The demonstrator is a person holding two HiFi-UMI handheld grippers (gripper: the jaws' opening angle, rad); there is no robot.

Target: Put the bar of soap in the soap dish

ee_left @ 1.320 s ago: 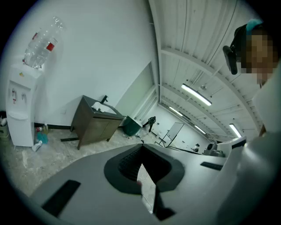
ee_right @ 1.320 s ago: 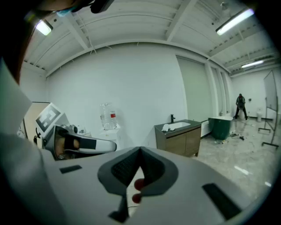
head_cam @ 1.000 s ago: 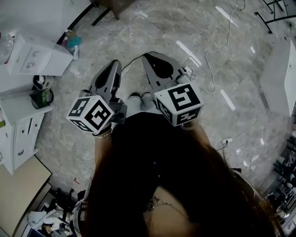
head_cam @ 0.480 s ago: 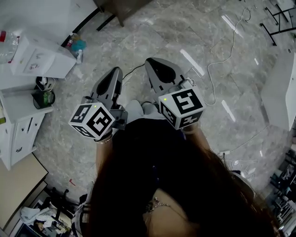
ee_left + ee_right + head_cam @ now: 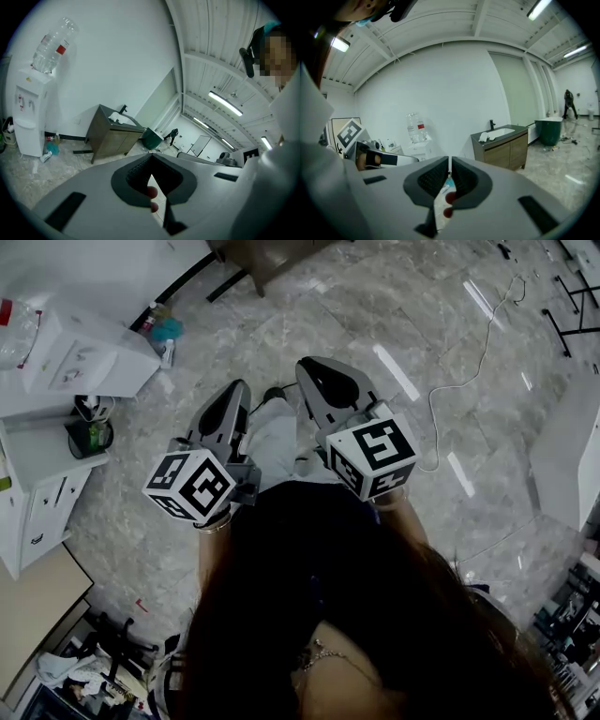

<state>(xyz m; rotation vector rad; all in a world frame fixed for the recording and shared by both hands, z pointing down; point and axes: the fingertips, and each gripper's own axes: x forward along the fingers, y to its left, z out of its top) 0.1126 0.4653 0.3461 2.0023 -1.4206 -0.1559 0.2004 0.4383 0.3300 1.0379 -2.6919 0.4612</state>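
Observation:
No bar of soap or soap dish shows in any view. In the head view both grippers are held out in front of the person's body, above a grey marble floor. The left gripper (image 5: pixel 236 388) has its jaw tips touching and nothing between them; its own view (image 5: pixel 151 155) shows the same. The right gripper (image 5: pixel 314 367) beside it is also shut and empty, with only a thin slit between the pads (image 5: pixel 449 159). Both point toward a dark wooden vanity cabinet (image 5: pixel 501 145) with a white basin, a black faucet (image 5: pixel 492 124) and a white cloth-like thing (image 5: pixel 483 137) on top.
A white water dispenser (image 5: pixel 80 357) with a bottle stands left of the vanity (image 5: pixel 110 133), with small bottles on the floor beside it. A white cabinet (image 5: pixel 37 493) is at the left. A cable (image 5: pixel 459 362) runs over the floor, and a white table (image 5: pixel 572 456) is at the right.
Both grippers have travelled forward over the floor together, still shut. The water dispenser has drawn nearer, and the dark cabinet's corner has come into the top of the head view.

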